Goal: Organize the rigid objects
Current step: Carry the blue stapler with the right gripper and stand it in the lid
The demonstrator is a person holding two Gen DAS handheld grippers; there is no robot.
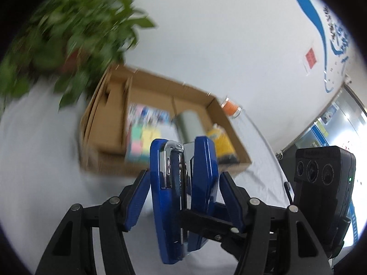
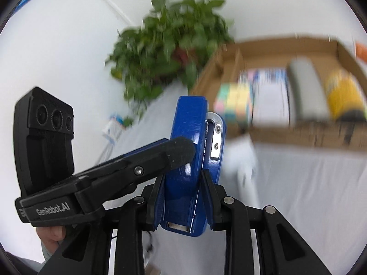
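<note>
A blue stapler (image 1: 181, 192) with a chrome magazine is held in the air between both grippers. My right gripper (image 2: 183, 183) is shut on the stapler (image 2: 192, 160) near its hinge end. My left gripper (image 1: 182, 183) stands around the stapler with its blue pads (image 1: 137, 197) a little apart from its sides. One left finger (image 2: 160, 155) touches the stapler in the right wrist view. A cardboard box (image 1: 107, 137) lies ahead on the white cloth, holding sticky notes (image 1: 142, 137), a grey cylinder (image 1: 189, 123) and a yellow pack (image 1: 221, 139).
A potted green plant (image 1: 68, 45) stands behind the box on the left. An orange-capped jar (image 1: 231, 107) stands behind the box on the right. The white wall lies beyond. The other gripper's camera block (image 1: 323, 188) is at the right.
</note>
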